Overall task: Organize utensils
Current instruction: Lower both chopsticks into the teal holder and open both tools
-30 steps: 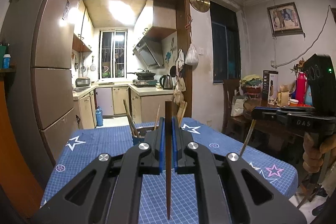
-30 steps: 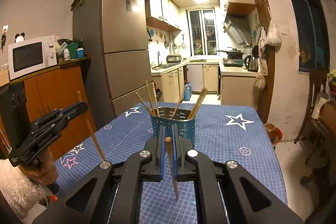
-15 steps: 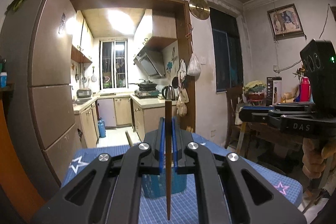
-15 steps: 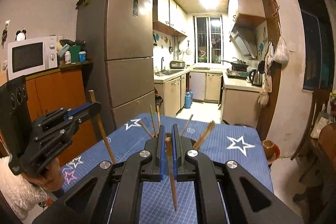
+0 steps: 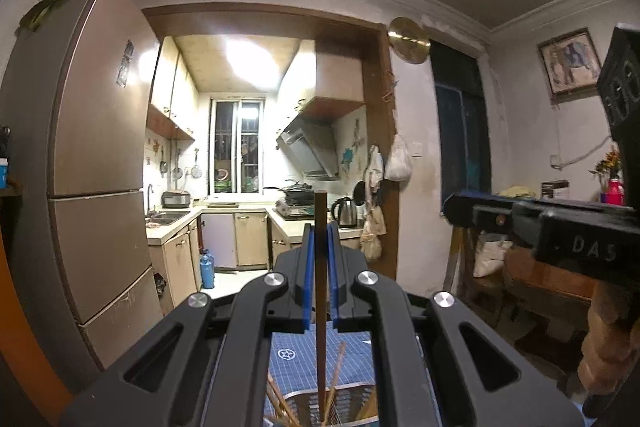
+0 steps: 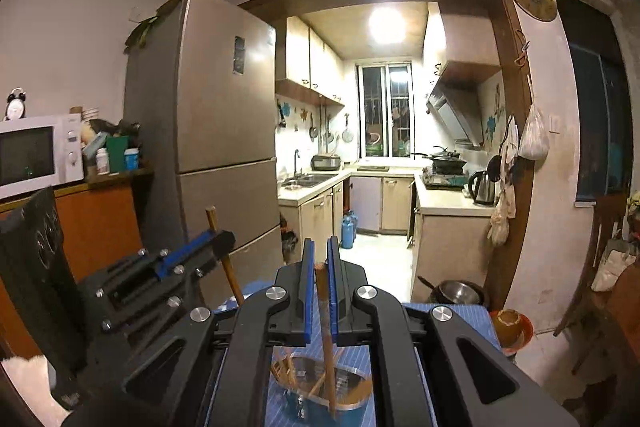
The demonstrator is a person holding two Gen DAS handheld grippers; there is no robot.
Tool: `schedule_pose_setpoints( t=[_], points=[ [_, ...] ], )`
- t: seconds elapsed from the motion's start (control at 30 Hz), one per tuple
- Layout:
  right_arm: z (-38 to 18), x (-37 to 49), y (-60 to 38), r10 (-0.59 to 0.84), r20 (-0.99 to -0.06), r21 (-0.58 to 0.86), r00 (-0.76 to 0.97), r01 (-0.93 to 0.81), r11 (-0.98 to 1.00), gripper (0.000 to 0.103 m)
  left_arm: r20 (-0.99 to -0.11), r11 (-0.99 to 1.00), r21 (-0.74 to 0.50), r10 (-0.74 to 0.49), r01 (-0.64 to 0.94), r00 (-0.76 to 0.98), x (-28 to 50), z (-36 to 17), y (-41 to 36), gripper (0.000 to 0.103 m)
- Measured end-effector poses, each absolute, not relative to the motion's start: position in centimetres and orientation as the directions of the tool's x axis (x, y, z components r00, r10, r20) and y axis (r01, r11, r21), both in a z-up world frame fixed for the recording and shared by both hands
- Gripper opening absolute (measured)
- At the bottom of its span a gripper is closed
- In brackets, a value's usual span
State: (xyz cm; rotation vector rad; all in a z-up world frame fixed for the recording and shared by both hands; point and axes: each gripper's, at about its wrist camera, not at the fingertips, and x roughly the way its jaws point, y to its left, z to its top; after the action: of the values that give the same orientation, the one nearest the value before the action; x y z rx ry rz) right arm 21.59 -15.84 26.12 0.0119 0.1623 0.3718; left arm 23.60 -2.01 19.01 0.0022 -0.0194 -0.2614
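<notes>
My left gripper [image 5: 320,233] is shut on a dark brown chopstick [image 5: 320,307] held upright; its lower tip hangs over the mouth of the utensil holder [image 5: 348,393]. My right gripper [image 6: 320,249] is shut on a lighter wooden chopstick [image 6: 326,331] whose lower end reaches into the blue mesh utensil holder [image 6: 352,387], which holds several chopsticks. The left gripper [image 6: 218,241] with its chopstick shows at the left of the right wrist view. The right gripper [image 5: 456,205] shows at the right of the left wrist view.
The holder stands on a table with a blue star-patterned cloth [image 6: 452,315]. A tall fridge [image 6: 224,131] and a cabinet with a microwave [image 6: 36,155] stand left. A bowl [image 6: 510,321] sits at the table's right edge. The kitchen doorway lies ahead.
Both grippers have moved forward over the utensil holder with their chopsticks. The holder has dropped from mid-frame to below the fingers, and both chopstick tips now hang at its opening.
</notes>
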Motion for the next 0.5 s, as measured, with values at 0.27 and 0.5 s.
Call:
schedule_pose_setpoints(
  t=[0.27, 0.5],
  points=[
    [23.9, 28.5, -16.5, 0.336, -0.156, 0.124, 0.929, -0.319, 0.940, 0.007, -0.060, 0.983, -0.026, -0.181, 0.180, 0.982, 29.0, 15.8, -2.3, 0.005],
    [20.0, 31.4, -16.6, 0.341, -0.207, 0.175, 0.917, -0.308, 0.935, 0.007, -0.113, 0.985, -0.029, -0.171, 0.169, 0.979, 30.2, 13.0, -1.8, 0.005]
  ],
)
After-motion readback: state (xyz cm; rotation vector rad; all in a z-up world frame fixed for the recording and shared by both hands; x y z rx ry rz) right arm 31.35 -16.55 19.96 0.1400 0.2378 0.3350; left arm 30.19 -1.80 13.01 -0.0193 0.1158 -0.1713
